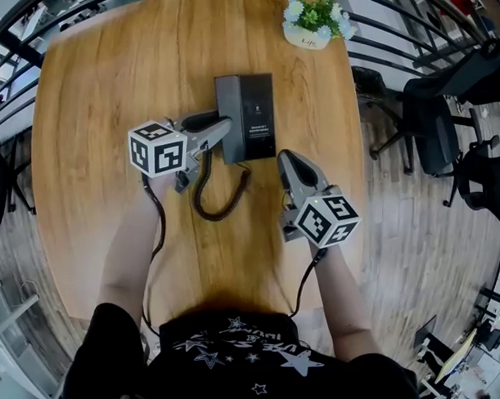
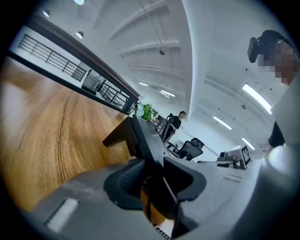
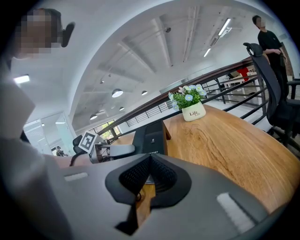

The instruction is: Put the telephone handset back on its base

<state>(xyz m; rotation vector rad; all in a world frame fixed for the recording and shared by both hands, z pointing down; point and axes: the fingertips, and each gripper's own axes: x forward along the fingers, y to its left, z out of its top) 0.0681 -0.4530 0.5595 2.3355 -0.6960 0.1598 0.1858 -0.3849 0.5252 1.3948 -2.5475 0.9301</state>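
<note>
Black base (image 1: 246, 113), wood-grain table (image 1: 96, 148), apparently black handset (image 1: 205, 119)

The tabletop (image 1: 98, 107) is light wood with a clear lengthwise grain and a smooth, low-sheen finish. The telephone base (image 1: 246, 113) is dark matt plastic with a smooth, flat top face. The handset (image 1: 202, 119) looks like the same dark matt plastic. Its coiled cord (image 1: 197, 199) is black and looks rubbery. The left claw (image 1: 221, 130) and right claw (image 1: 286, 160) have grey matt plastic bodies, lightly scuffed. Their pads (image 3: 136, 176) are black with a fine ribbed texture. The pot (image 1: 306, 39) is white and smooth. The floor (image 1: 412, 241) is wood plank.
</note>
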